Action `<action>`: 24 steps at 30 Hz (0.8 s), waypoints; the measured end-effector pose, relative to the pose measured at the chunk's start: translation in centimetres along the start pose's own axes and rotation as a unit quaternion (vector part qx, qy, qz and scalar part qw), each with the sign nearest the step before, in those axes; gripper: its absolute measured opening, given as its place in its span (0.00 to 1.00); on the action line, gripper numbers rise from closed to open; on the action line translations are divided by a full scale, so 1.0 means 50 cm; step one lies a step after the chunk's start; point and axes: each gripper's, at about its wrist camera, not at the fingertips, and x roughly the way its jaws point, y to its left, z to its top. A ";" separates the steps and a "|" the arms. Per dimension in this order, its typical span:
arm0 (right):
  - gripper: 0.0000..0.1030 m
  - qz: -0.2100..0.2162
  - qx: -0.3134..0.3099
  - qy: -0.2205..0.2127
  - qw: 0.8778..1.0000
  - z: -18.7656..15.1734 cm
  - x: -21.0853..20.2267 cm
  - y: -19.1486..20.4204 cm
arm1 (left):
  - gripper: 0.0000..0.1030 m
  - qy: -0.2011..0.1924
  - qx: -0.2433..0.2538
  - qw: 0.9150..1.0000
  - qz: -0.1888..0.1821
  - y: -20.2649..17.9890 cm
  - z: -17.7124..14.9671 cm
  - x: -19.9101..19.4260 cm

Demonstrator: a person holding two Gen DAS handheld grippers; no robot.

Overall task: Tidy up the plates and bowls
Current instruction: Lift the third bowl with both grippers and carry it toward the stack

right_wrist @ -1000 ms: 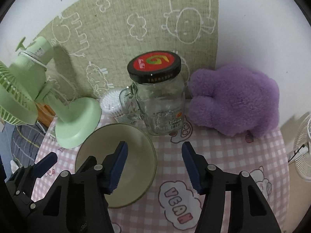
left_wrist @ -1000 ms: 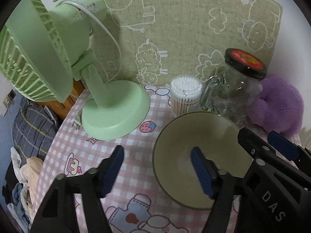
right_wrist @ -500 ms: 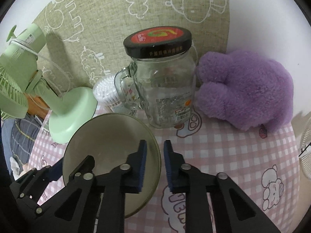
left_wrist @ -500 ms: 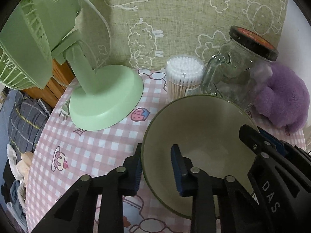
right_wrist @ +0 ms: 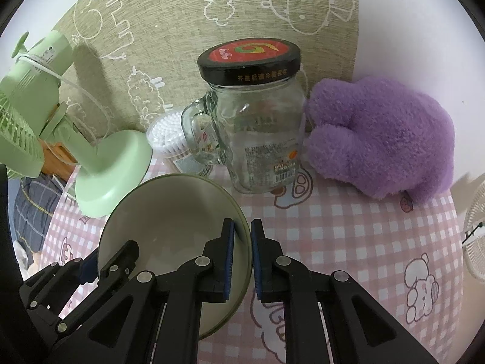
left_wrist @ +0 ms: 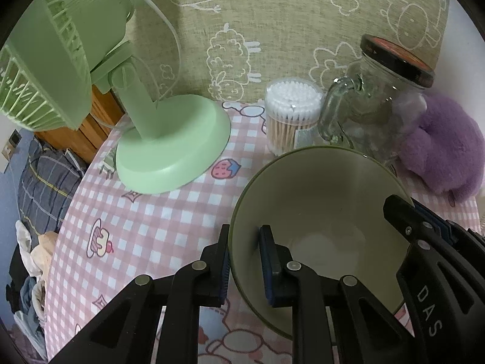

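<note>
Now, left wrist view: the bowl (left_wrist: pixel 318 212) fills the lower right of the frame, sitting on the pink checked cloth (left_wrist: pixel 157 212). The left gripper (left_wrist: pixel 244 261) at bottom centre is clamped on the bowl's near-left rim, one pad outside the wall, one inside. At right edge the right gripper (left_wrist: pixel 424 227) pinches the opposite rim. Behind, a fan (left_wrist: pixel 172 151) at left, swabs (left_wrist: pixel 291 115) and a jar (left_wrist: pixel 379 115) just beyond the bowl.

Over to the right wrist view: bowl (right_wrist: pixel 169 221) sits lower left of centre, and the right gripper (right_wrist: pixel 241 257) has closed on its right rim, wall squeezed between the blue pads. The left gripper (right_wrist: pixel 88 267) shows at lower left on the far rim. Jar (right_wrist: pixel 257 115) stands upper centre, plush (right_wrist: pixel 382 139) at right.

That bowl looks rigid, smooth and glazed, so likely slippery and breakable, moderately weighty. Two opposite rim grips seem the sound choice; keep it level, since a thin wall could slide out of the pads. The jar close behind leaves little room to swing.
</note>
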 end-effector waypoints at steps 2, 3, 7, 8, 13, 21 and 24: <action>0.14 -0.003 -0.001 0.002 1.000 -0.006 -0.009 -0.001 | 0.15 0.003 0.000 1.000 -0.002 0.002 -0.008 -0.008; 0.14 -0.004 -0.001 0.003 1.000 -0.010 -0.013 -0.002 | 0.15 0.003 0.000 1.000 -0.002 0.004 -0.011 -0.012; 0.14 -0.008 -0.003 0.005 1.000 -0.026 -0.039 -0.003 | 0.15 0.003 0.002 1.000 -0.004 0.011 -0.026 -0.035; 0.14 -0.008 -0.003 0.005 1.000 -0.029 -0.044 -0.003 | 0.15 0.002 0.002 1.000 -0.005 0.013 -0.028 -0.041; 0.14 -0.011 0.002 0.003 1.000 -0.045 -0.083 0.002 | 0.15 -0.006 0.000 1.000 -0.011 0.023 -0.042 -0.080; 0.14 -0.021 0.012 -0.007 1.000 -0.069 -0.168 0.019 | 0.15 -0.021 0.007 1.000 -0.022 0.043 -0.065 -0.158; 0.14 -0.025 0.011 -0.015 0.999 -0.077 -0.205 0.030 | 0.15 -0.030 0.007 0.999 -0.027 0.055 -0.072 -0.185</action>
